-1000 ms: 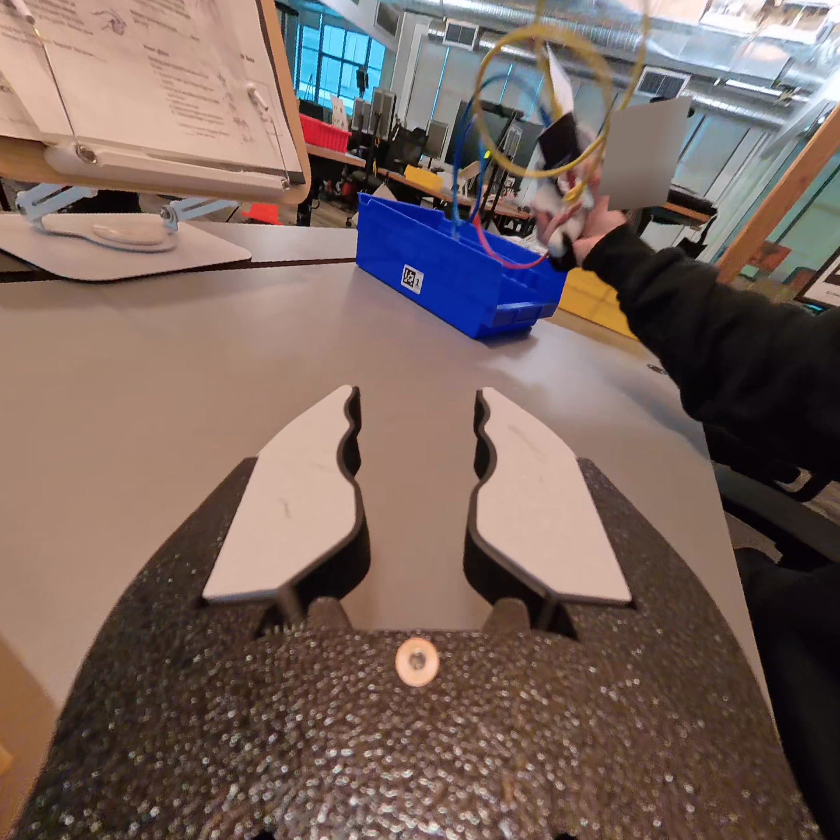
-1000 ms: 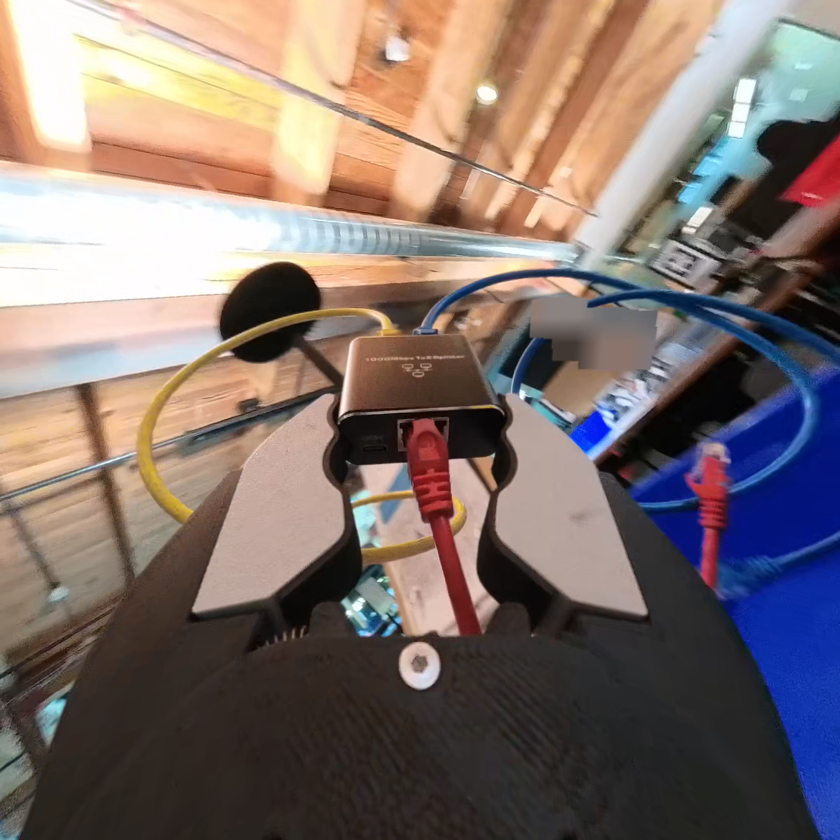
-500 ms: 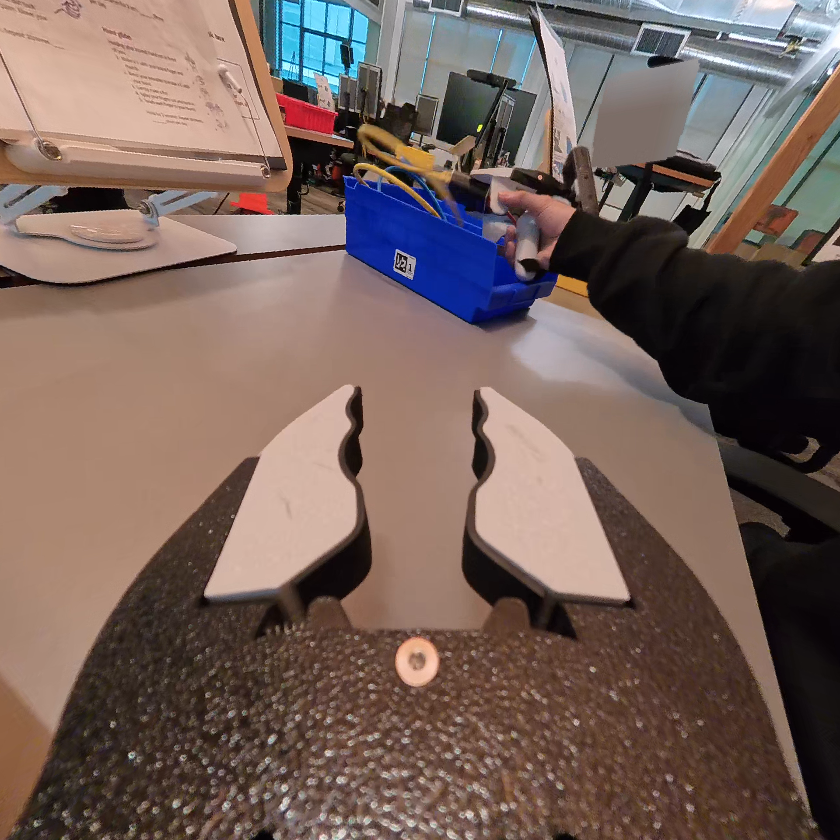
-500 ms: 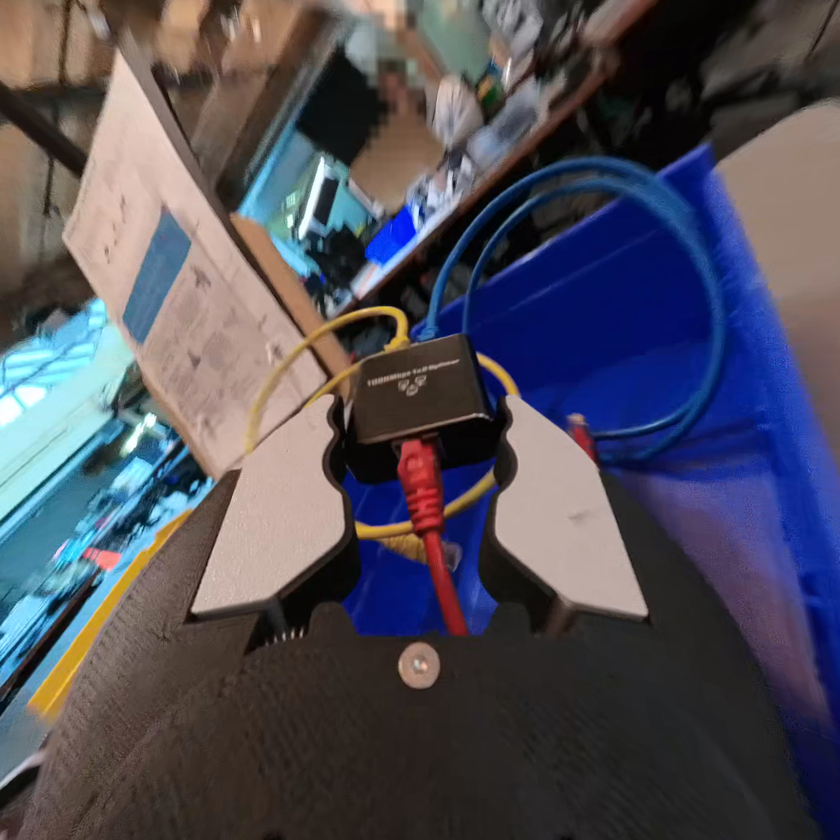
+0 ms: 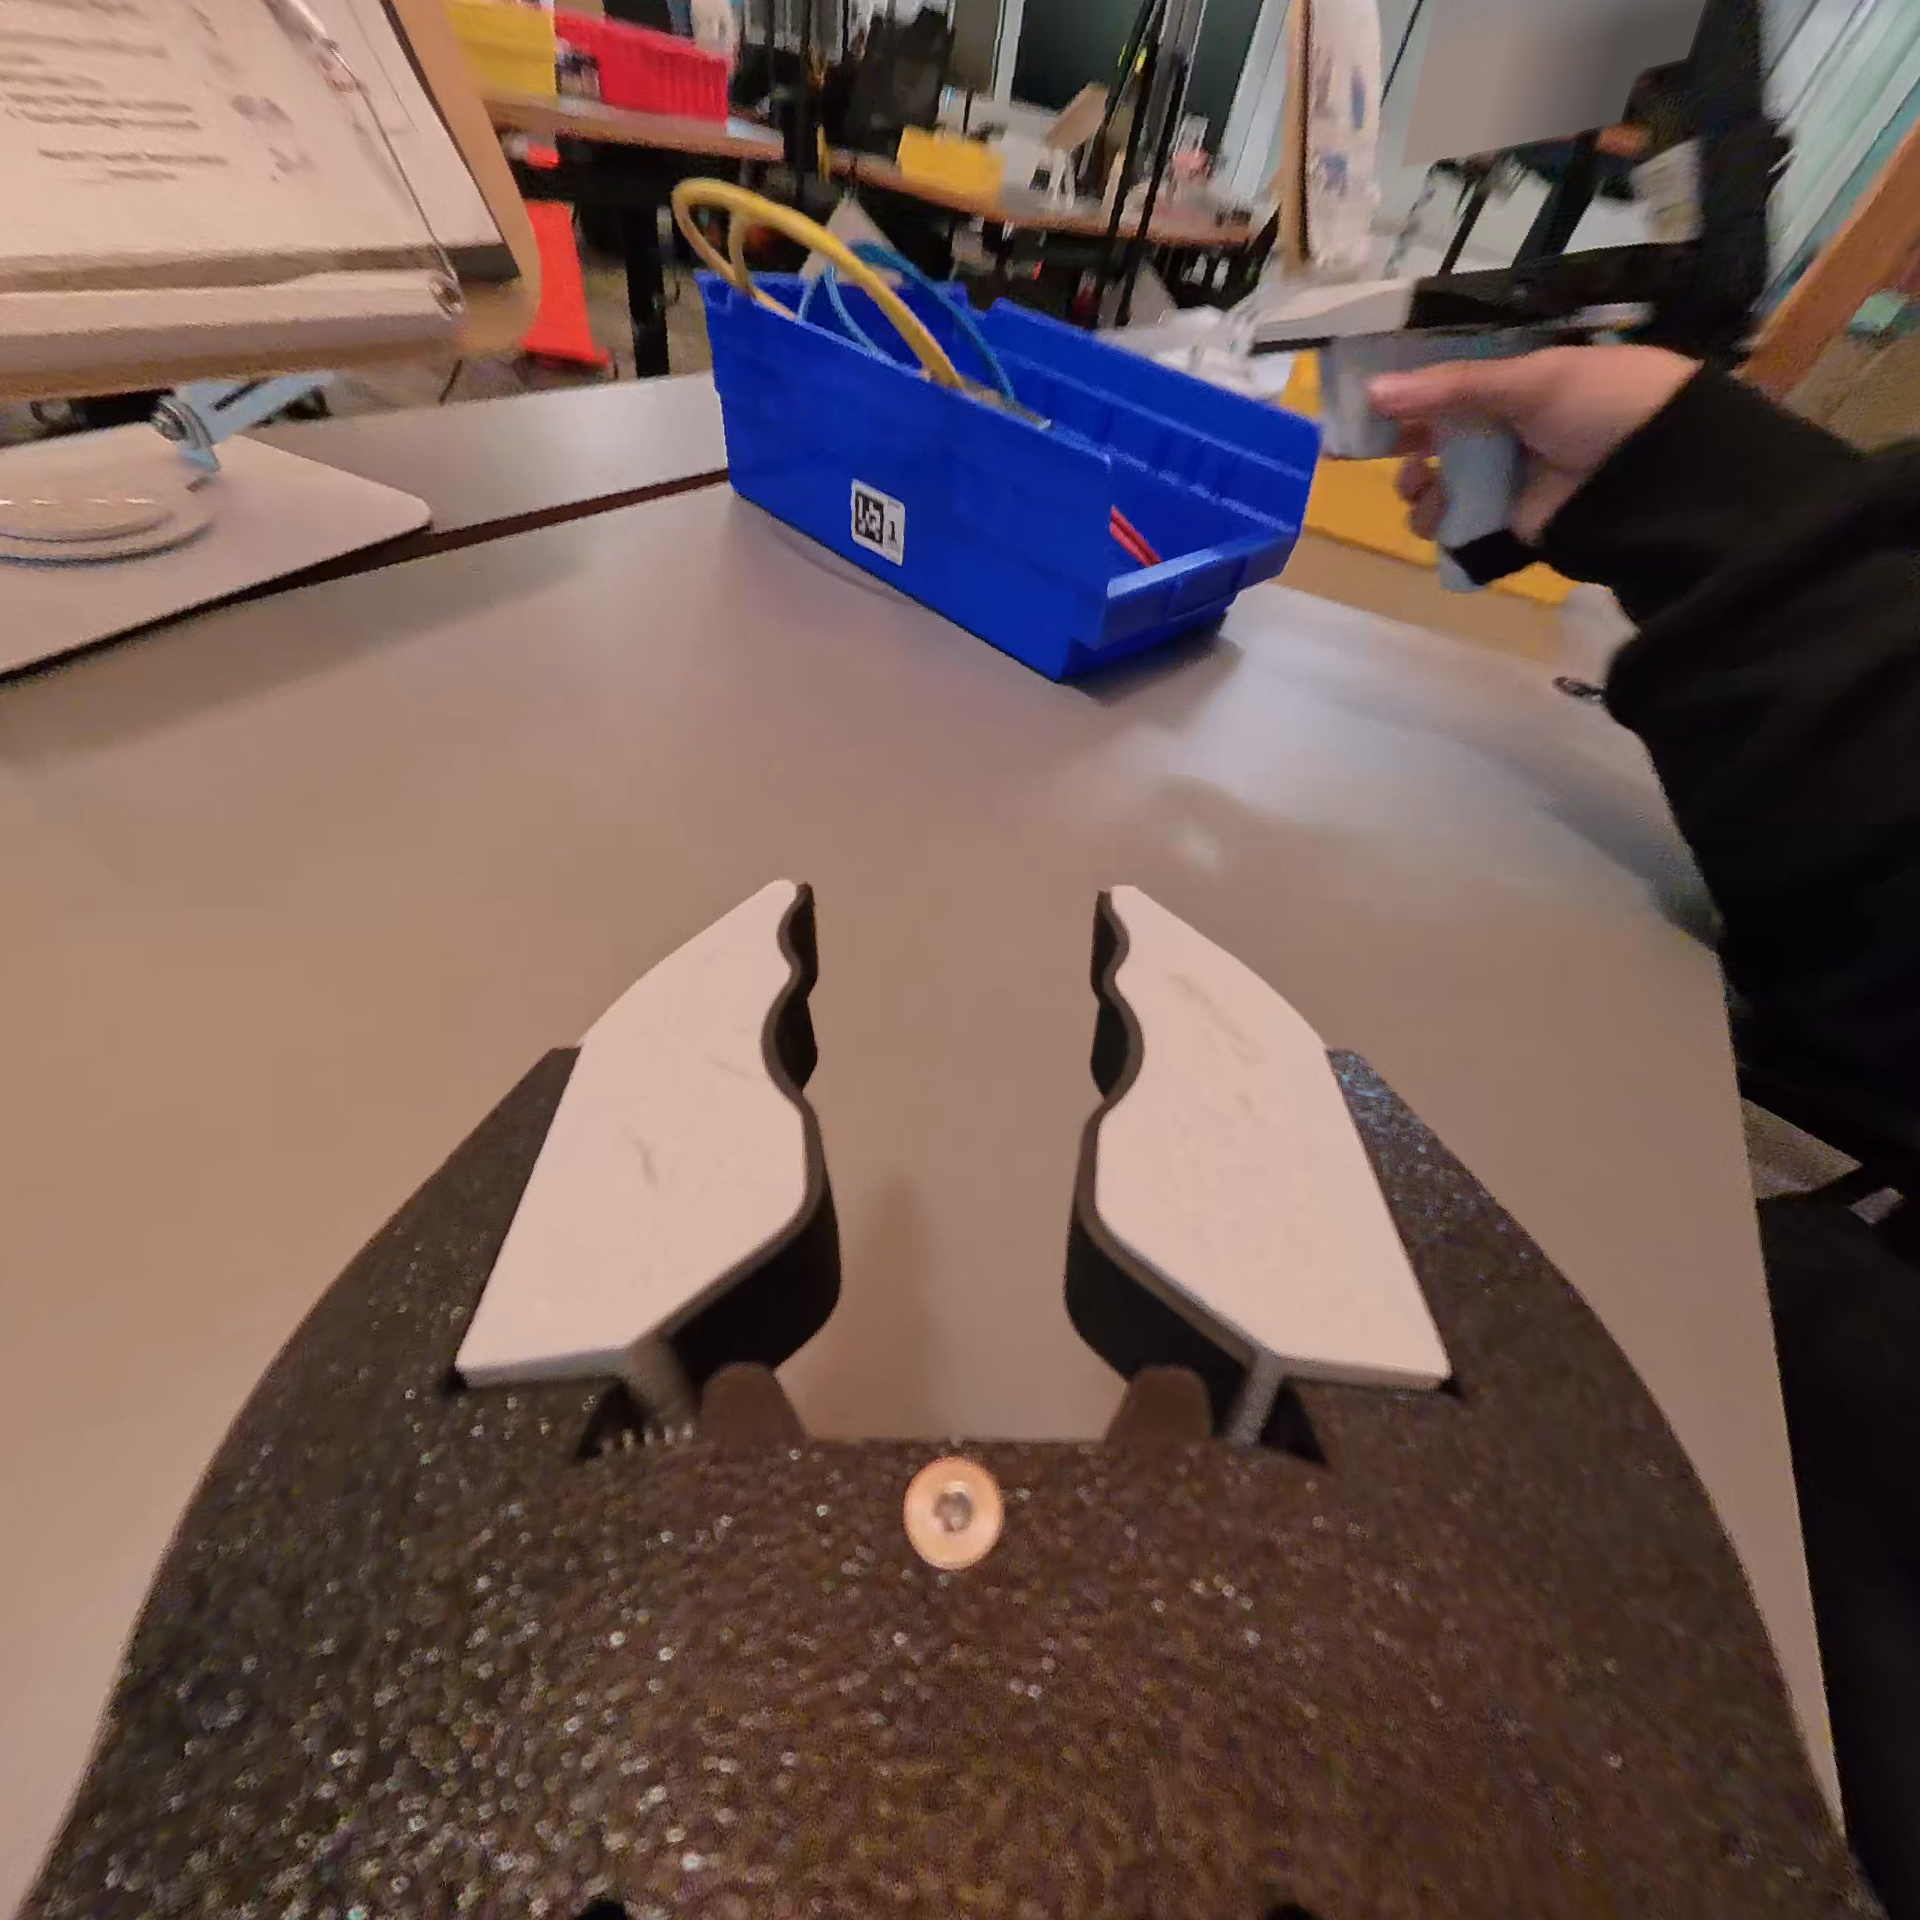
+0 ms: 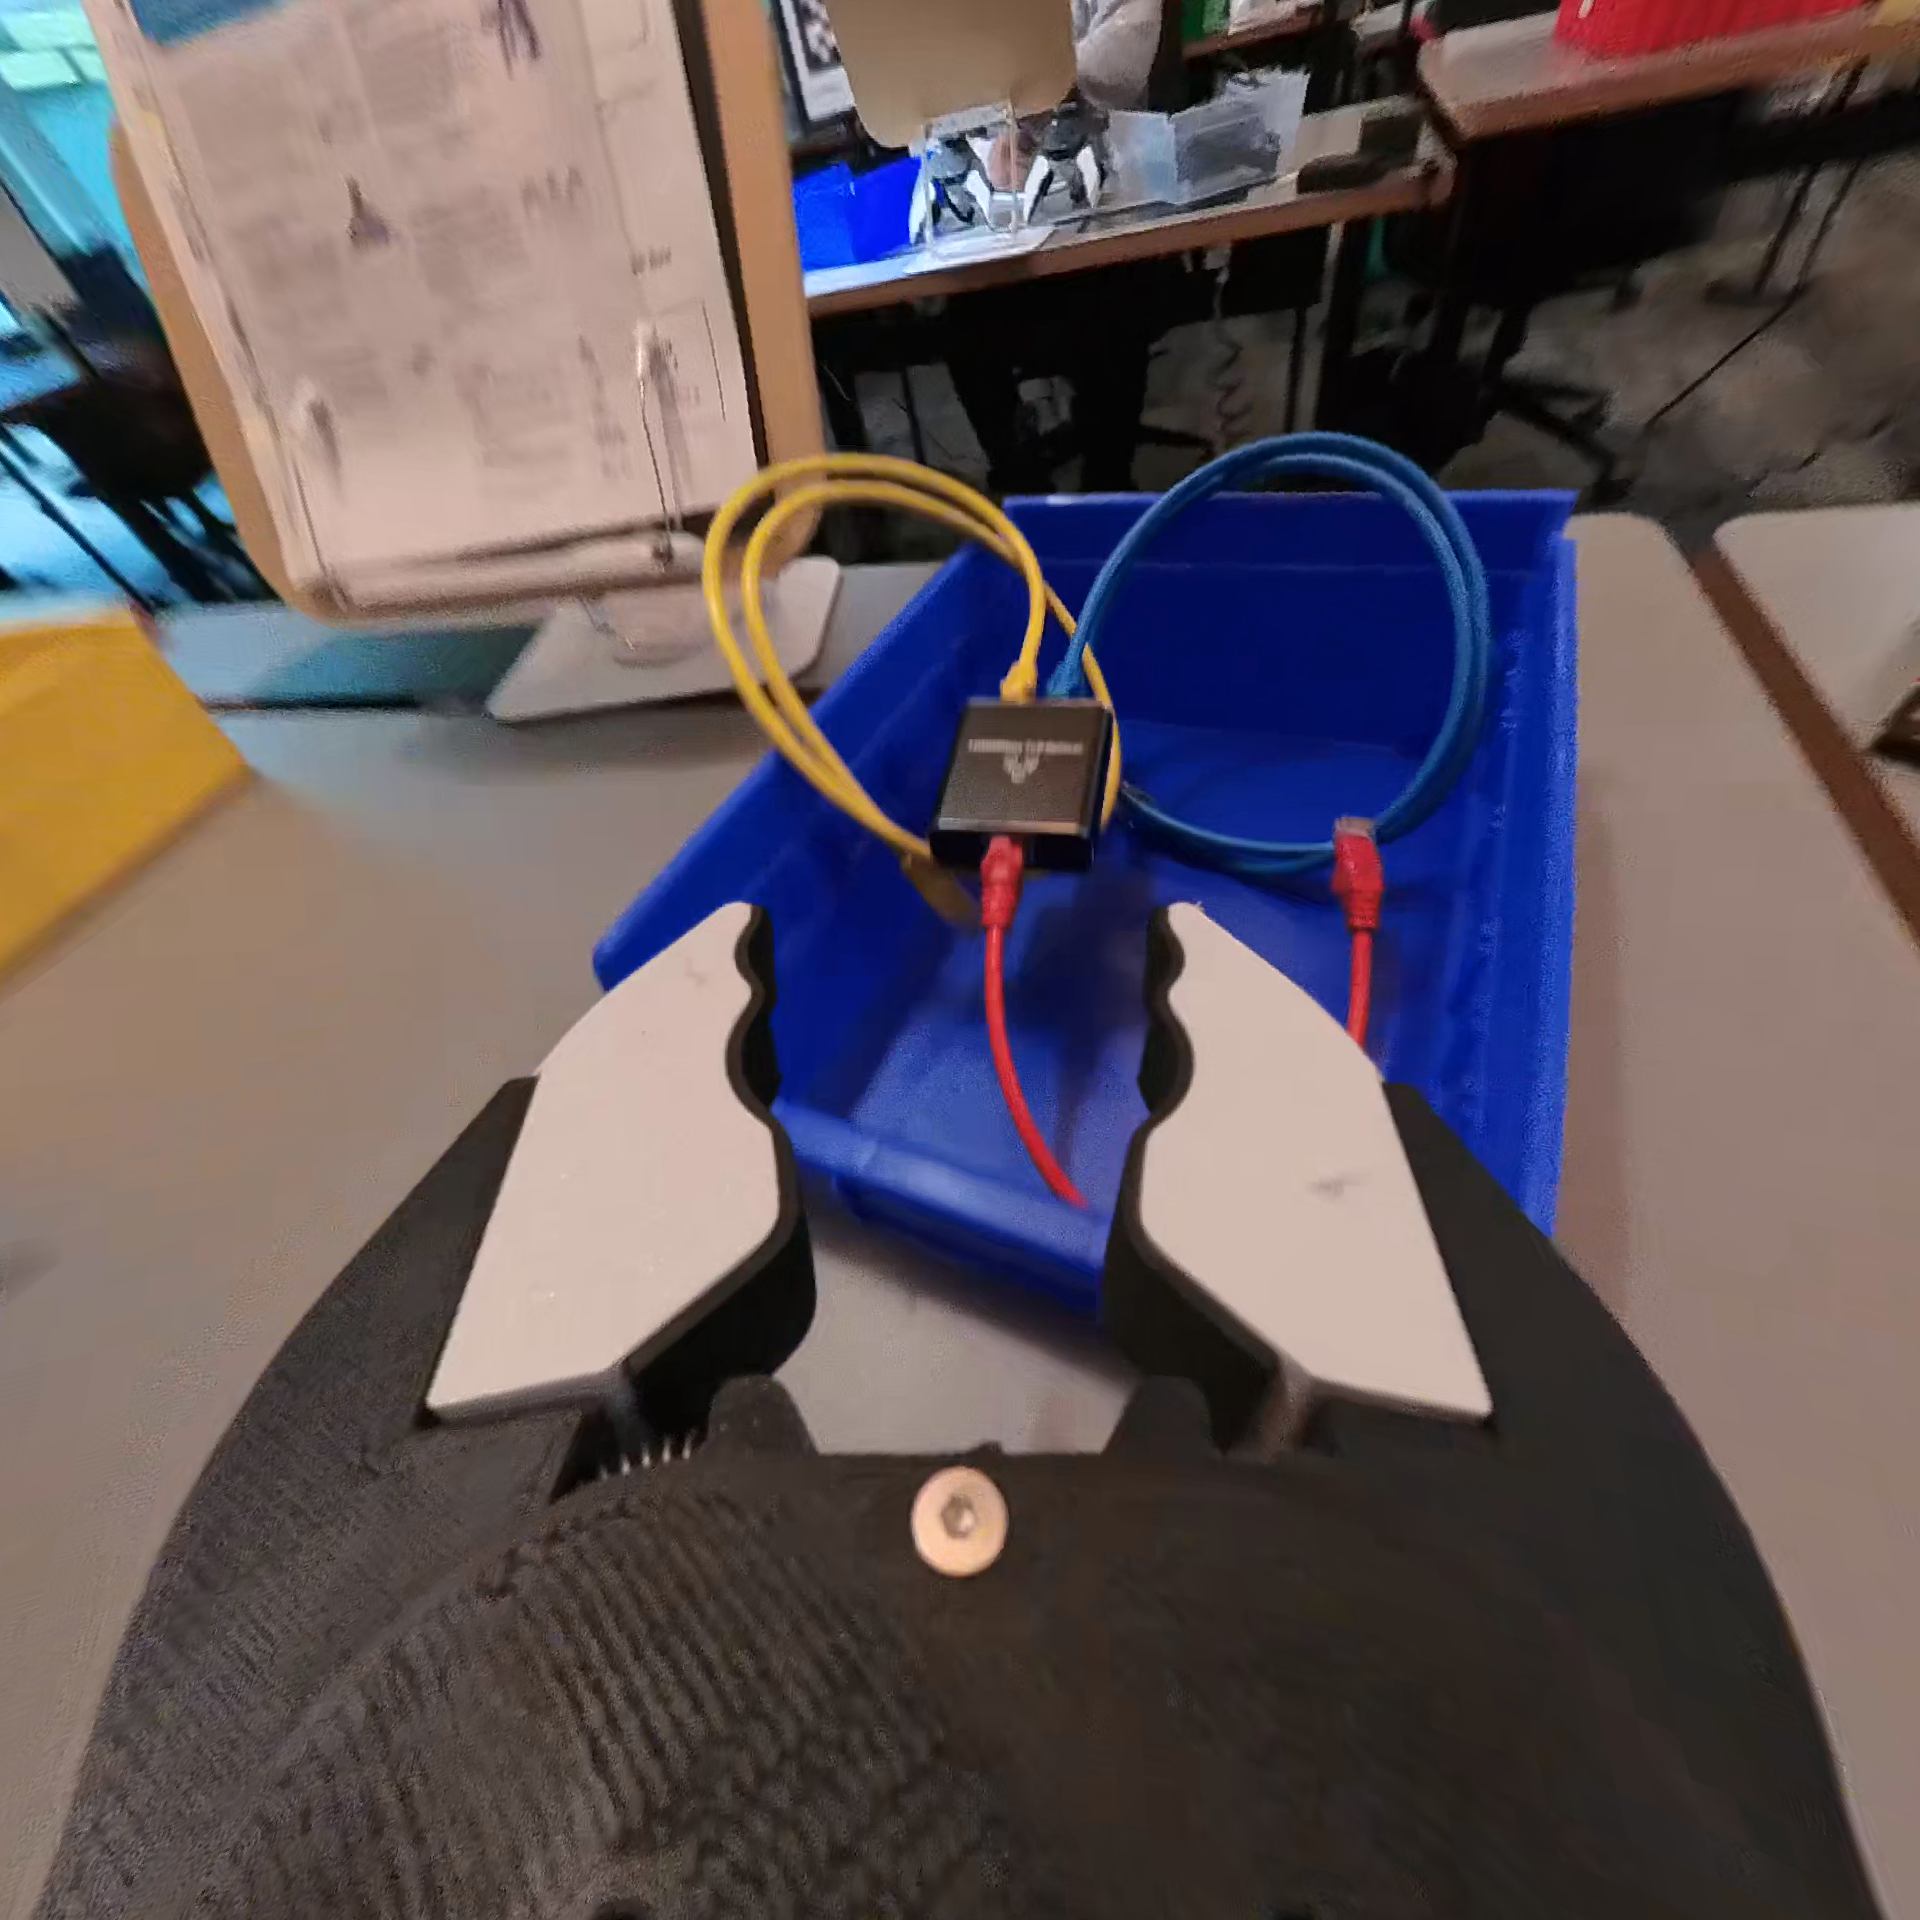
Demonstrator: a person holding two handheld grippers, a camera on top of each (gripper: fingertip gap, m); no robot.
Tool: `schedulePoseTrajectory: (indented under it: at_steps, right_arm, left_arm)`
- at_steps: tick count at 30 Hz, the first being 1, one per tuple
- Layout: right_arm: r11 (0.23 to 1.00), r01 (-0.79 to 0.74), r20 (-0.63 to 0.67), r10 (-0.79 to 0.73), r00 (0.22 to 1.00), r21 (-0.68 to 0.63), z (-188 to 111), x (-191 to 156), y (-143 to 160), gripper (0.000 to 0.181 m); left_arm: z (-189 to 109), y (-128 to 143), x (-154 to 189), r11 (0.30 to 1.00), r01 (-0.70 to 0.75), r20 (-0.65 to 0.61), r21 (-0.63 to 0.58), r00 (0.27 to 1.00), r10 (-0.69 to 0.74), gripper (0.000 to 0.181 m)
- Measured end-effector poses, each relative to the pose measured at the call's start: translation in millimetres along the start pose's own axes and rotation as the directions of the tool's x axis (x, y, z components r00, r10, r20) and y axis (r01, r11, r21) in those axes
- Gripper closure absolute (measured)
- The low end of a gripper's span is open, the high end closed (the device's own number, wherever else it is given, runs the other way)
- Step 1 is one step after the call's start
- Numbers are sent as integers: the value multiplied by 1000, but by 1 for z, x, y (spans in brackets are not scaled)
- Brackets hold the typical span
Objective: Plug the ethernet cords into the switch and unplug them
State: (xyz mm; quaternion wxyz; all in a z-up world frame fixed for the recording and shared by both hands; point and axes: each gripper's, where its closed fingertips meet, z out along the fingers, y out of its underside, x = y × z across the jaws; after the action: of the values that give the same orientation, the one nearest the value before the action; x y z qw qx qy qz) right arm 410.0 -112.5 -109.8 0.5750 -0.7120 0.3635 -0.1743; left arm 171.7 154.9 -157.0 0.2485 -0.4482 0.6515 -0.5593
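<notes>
The small black switch (image 6: 1023,774) sits in the blue bin (image 6: 1527,831), with a yellow cord (image 6: 748,623), a blue cord (image 6: 1455,582) and a red cord (image 6: 1003,1018) plugged into it. The red cord's other plug (image 6: 1356,862) lies loose in the bin. My right gripper (image 6: 961,925) is open and empty, just in front of the bin's near end. My left gripper (image 5: 951,904) is open and empty over the bare grey table (image 5: 416,831), well short of the bin (image 5: 977,488). The yellow cord's loop (image 5: 748,213) sticks up out of the bin there.
A document stand with papers (image 5: 208,208) stands at the table's back left, also in the right wrist view (image 6: 447,291). A person's hand and dark sleeve hold the right gripper's handle (image 5: 1475,457) at the right. A yellow bin (image 6: 83,748) and cluttered workbenches lie beyond.
The right gripper swung down from high in the air, lowered the switch with its cords into the blue bin, opened and drew back. The left gripper stayed open over the table.
</notes>
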Motion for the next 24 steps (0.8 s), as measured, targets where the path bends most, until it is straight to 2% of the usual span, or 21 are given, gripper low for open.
schedulePoseTrajectory:
  at_steps: [3,5,6,10,14,17,20,22,24]
  right_arm:
    - [991,126,-102,-121,987,46,-17,-13,18,95]
    - [983,179,-182,-168,969,49,-24,-14,29,91]
    - [979,195,-231,-177,957,61,-27,-10,29,91]
    - [986,166,-295,-149,944,33,-33,5,28,79]
    - [992,124,-312,-111,944,22,-35,19,36,80]
    - [994,108,-320,-92,943,33,-38,25,35,80]
    - [995,80,-281,-60,958,60,-37,20,31,80]
    - [995,63,-262,-41,964,76,-37,15,27,83]
    - [993,93,-270,-71,960,71,-38,12,25,83]
  left_arm:
    - [47,0,13,991,-21,21,-130,999,24,109]
    - [87,-2,23,983,-28,33,-184,999,35,97]
    - [107,-6,26,982,-22,48,-187,998,31,92]
    - [181,-27,42,992,43,76,-120,997,-34,87]
    - [235,-42,40,994,68,157,-83,986,-55,76]
    - [260,-55,29,998,56,236,-32,971,-46,79]
    - [283,-53,34,994,82,206,-74,976,-65,86]
    - [292,-38,29,980,111,230,-167,971,-71,103]
    - [292,-35,23,982,56,259,-182,966,-7,129]
